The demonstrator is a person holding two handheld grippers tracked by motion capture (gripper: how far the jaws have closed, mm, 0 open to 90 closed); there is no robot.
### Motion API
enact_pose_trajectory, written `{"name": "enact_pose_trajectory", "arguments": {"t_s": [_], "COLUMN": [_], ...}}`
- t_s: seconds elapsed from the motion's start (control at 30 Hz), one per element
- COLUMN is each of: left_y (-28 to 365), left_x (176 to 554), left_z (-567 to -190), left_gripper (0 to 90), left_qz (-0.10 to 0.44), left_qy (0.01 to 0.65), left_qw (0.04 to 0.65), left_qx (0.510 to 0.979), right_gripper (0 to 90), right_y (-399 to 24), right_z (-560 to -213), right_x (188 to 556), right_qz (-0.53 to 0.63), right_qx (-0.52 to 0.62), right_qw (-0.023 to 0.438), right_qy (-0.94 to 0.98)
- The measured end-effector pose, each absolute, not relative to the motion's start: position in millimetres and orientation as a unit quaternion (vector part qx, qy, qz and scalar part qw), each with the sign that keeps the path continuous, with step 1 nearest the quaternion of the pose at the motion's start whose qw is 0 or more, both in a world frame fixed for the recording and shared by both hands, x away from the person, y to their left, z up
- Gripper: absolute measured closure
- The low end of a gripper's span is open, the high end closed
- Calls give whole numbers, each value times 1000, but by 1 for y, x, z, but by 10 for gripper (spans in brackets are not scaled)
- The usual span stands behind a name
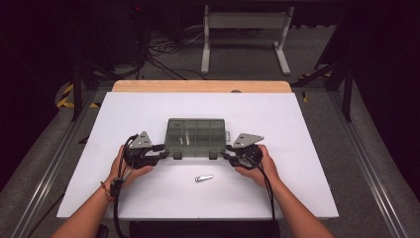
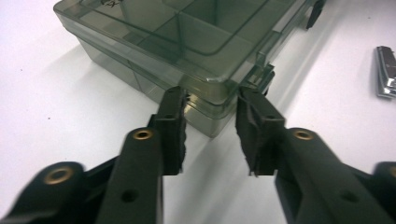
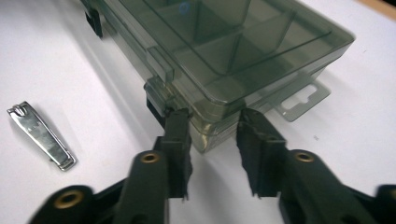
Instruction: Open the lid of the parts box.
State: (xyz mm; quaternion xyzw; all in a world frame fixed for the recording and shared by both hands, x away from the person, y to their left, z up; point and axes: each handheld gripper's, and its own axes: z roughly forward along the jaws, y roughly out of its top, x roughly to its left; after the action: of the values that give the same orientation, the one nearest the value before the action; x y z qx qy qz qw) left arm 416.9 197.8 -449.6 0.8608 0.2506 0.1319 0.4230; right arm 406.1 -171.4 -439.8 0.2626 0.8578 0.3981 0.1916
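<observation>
Compartment box (image 1: 195, 136), smoky translucent plastic with its lid down, sits flat near the middle of the white table (image 1: 148, 109), long side toward the person. Dividers show through the lid. Dark latches line its near edge, and a clear hang tab sticks out from its right end.

Left gripper (image 1: 159, 152), held in the person's left hand (image 1: 130, 166), is at the box's near left corner. In the left gripper view (image 2: 210, 100) that corner sits between the two black jaw tips. Left-hand tip looks to be touching the box wall; right-hand tip is at the latch by the corner. Jaws partly closed around the corner. Whether the pads press firmly cannot be told.

Right gripper (image 1: 229, 153), in the right hand (image 1: 257, 166), mirrors this at the near right corner. In the right gripper view (image 3: 212, 119) the corner lies between the tips, both close against the stacked lid and base edges. Again partly closed about the corner, real clamping not clear.

Both grippers carry a grey three-cornered plate on top; cables trail back along the forearms.

Nail clipper (image 1: 203, 178), shiny metal, lies flat on the table just nearer the person than the box, between the two hands and apart from both. It also appears at the edge of both gripper views (image 3: 41, 135), untouched
</observation>
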Motion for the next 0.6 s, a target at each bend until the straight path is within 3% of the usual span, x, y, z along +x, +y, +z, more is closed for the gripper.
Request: {"name": "enact_pose_trajectory", "arguments": {"t_s": [0.03,0.1,0.2,0.43,0.5,0.6], "left_y": [198,199,198,195,195,194], "left_x": [416,414,410,412,412,415], "left_z": [-448,-445,-442,-441,-441,-442], "left_gripper": [744,774,890,896,889,804], "left_qz": [133,143,161,196,210,228], "left_qy": [250,243,236,233,241,253], "left_qw": [424,427,429,431,431,428], "left_qx": [860,859,857,849,844,837], "right_gripper": [766,786,890,900,818,704], "right_y": [-173,-174,-175,-173,-172,-173], "right_z": [-437,-436,-431,-431,-433,-435], "right_x": [404,404,402,404,405,409], "right_qz": [401,403,408,412,408,410], "right_qx": [260,257,249,243,247,256], "right_qw": [198,201,220,250,263,275], "right_qy": [856,855,850,842,839,831]}}
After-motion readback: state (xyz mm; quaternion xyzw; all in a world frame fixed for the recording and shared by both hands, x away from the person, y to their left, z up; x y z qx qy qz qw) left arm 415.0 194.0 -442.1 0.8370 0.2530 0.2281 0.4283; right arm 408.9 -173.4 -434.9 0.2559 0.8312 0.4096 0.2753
